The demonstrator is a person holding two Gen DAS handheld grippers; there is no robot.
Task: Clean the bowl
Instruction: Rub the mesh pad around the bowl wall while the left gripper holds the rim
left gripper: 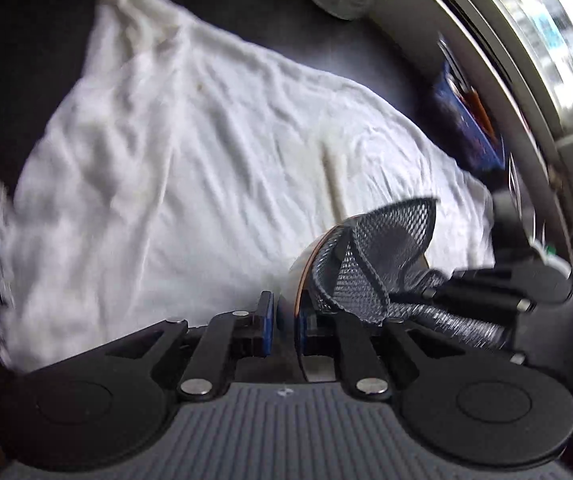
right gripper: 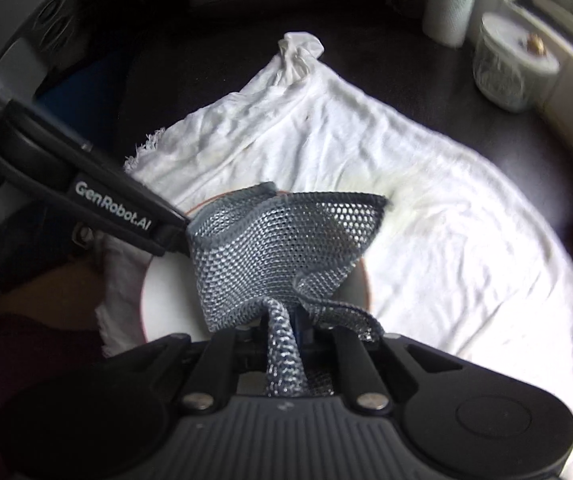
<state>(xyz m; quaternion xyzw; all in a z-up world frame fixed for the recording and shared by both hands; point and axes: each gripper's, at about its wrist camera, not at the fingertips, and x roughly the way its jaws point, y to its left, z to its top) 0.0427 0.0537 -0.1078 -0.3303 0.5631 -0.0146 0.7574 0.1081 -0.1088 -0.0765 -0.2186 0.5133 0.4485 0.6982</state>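
**Inspector:** Since the wrinkled white cloth point(right gripper: 426, 208) spread over the dark tabletop point(right gripper: 466, 92) is the largest item, every position is given against it. Report what lies on it.

**Assistant:** A white round bowl with a thin reddish-brown rim point(right gripper: 166, 292) sits on the near edge of the cloth. From the left wrist view only a sliver of it point(left gripper: 300, 268) shows, tilted on its side.

**Inspector:** And beyond the cloth?

**Assistant:** Past its far right corner stands a clear glass jar with a white lid point(right gripper: 506, 68), with a white paper roll point(right gripper: 452, 0) just beside it. A dark blue flat object point(left gripper: 466, 120) lies off the cloth's right edge; what it is cannot be told.

**Inspector:** Tools?

**Assistant:** A grey metallic mesh scrubbing cloth point(right gripper: 282, 248) is draped into the bowl. The right gripper point(right gripper: 286, 330) is pinched narrow on a twisted bunch of that mesh, above the cloth's near edge. The left gripper point(left gripper: 284, 318) comes in from the left in the right wrist view, and its blue-padded jaws are drawn close on the bowl's rim.

**Inspector:** Contact between mesh and bowl?

**Assistant:** The mesh overlaps the rim; whether it presses the inner surface cannot be told.
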